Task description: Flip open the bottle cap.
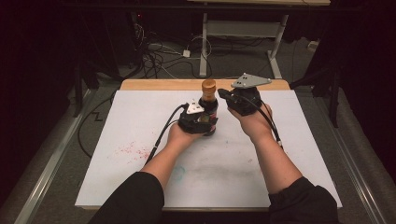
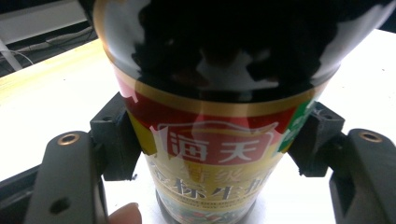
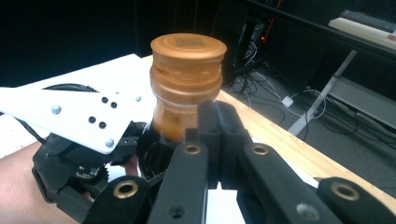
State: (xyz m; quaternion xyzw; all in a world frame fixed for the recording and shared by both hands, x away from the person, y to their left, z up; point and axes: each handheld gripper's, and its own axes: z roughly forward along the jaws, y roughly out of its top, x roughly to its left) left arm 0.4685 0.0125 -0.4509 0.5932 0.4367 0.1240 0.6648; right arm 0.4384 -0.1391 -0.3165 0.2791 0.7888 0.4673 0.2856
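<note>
Grippers number two, left gripper (image 1: 205, 122) clamping one bottle (image 1: 208, 105).

One soy sauce bottle (image 1: 208, 108) with one brown cap (image 3: 188, 48) stands on one table (image 1: 140, 126); two hand-held grippers: left hand-held gripper (image 1: 201, 122), right hand-held gripper (image 1: 229, 99).

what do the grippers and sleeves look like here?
Both grippers are black. The left gripper has a white three-cornered plate with black screws, the right gripper a grey one. Brass-coloured rivets dot the jaw links. A black cable trails from each. The sleeves are black.
</note>
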